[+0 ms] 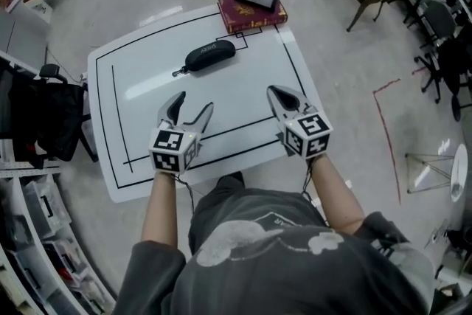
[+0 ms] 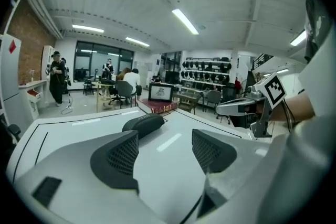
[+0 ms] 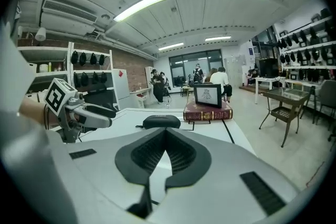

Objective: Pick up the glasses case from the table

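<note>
Part of the glasses case (image 2: 143, 124) hides behind the left pad of our left gripper (image 2: 165, 150). It lies on the worktop (image 1: 140, 129) ahead of those jaws, which gape wide and hold nothing. Our right gripper (image 3: 166, 136) is clenched empty, tips meeting, the case ahead and leftward.
</note>
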Motion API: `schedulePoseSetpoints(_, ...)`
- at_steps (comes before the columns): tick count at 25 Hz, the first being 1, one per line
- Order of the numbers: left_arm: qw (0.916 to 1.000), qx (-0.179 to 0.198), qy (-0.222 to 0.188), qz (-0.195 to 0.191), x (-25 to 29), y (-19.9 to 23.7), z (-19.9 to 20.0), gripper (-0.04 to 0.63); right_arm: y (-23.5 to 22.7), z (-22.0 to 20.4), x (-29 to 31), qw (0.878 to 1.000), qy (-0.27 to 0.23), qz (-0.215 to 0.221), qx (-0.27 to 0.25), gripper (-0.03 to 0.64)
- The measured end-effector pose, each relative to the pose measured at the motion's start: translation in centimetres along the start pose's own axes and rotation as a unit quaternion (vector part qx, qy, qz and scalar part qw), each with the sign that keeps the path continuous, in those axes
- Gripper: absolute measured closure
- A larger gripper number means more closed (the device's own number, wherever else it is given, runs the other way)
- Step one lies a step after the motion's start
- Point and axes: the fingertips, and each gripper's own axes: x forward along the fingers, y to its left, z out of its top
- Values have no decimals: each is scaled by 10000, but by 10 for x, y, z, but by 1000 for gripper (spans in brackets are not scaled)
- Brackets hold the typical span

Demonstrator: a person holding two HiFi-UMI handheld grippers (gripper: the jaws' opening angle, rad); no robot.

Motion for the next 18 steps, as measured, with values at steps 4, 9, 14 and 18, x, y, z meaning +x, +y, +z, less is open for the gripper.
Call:
schedulePoseSetpoints(4,9991,308,212,-184,32,21,7,249,-9,3,24,9999,128,-98,18,617)
schedulePoseSetpoints(9,9944,765,581,-432,75,43,15,208,-22,9,47,9994,230,-233,77,617)
schedulePoseSetpoints(14,9893,961,922,-590,110,62,6,195,-35,10,66,9987,383,-311,110,617)
schedulePoseSetpoints(18,9846,1192,1116,-618,133,74,-1,185,-42,6,79,9980,521,-338,126,617)
